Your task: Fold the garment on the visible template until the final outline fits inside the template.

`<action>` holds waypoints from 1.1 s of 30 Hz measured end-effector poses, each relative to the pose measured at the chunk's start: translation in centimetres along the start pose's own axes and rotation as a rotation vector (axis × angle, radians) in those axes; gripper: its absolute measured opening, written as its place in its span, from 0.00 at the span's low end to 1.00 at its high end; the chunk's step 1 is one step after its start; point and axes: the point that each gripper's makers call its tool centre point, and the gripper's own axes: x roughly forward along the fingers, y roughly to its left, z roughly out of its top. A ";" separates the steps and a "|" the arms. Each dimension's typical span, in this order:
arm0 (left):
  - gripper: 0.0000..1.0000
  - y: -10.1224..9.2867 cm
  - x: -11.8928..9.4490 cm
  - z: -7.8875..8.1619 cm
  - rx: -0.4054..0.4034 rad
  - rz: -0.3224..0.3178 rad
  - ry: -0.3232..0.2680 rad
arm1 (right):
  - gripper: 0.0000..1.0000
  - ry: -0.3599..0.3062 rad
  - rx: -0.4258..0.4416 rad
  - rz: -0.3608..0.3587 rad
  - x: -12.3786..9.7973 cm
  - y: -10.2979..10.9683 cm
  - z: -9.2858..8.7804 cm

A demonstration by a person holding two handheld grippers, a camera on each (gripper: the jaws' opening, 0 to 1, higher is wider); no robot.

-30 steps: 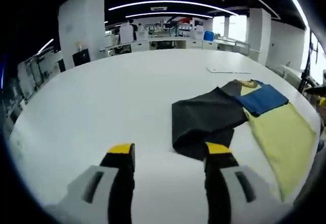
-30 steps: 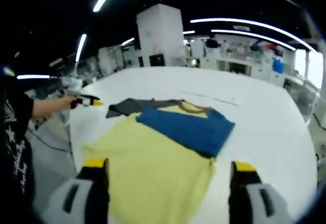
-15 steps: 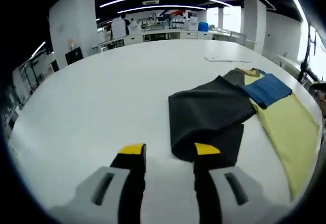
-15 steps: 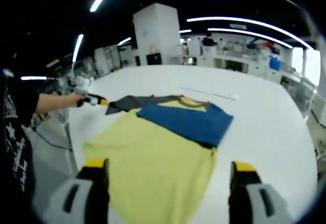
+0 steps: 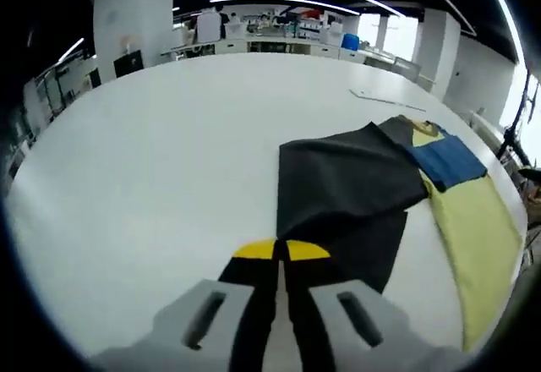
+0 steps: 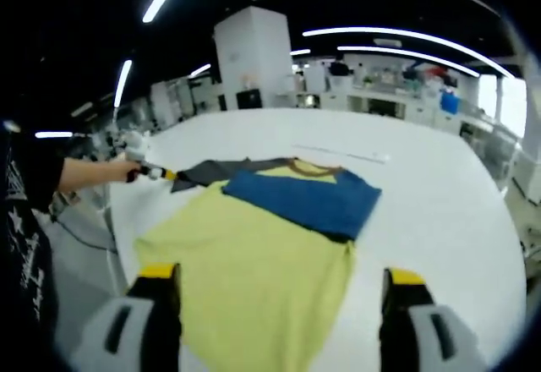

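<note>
So the left gripper went from wide apart a second ago to pinched together, right at the near corner of the dark sleeve, and it looks like it's got the cloth, though the tips hide the actual bite. That sets up the sleeve fold. The shirt lies flat on the white table, yellow body near, blue sleeve folded over it. The right gripper hangs spread over the hem, holding nothing. Loads of bare table far and left; the near table edge sits close to the person's arm.
</note>
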 end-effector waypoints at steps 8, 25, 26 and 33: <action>0.00 -2.6 -2.2 -1.2 -0.101 0.009 -0.033 | 0.99 0.003 -0.012 0.000 0.0 -0.2 0.0; 0.00 -4.5 -3.9 0.1 -0.147 0.015 -0.091 | 0.99 -0.004 -0.038 0.013 0.3 0.2 0.1; 0.00 -4.4 -3.9 0.5 -0.147 0.008 -0.100 | 0.99 -0.005 -0.039 0.013 0.3 0.2 0.2; 0.00 -7.9 -4.8 3.6 -0.136 -0.058 -0.184 | 0.99 -0.004 -0.050 0.017 0.4 0.6 0.0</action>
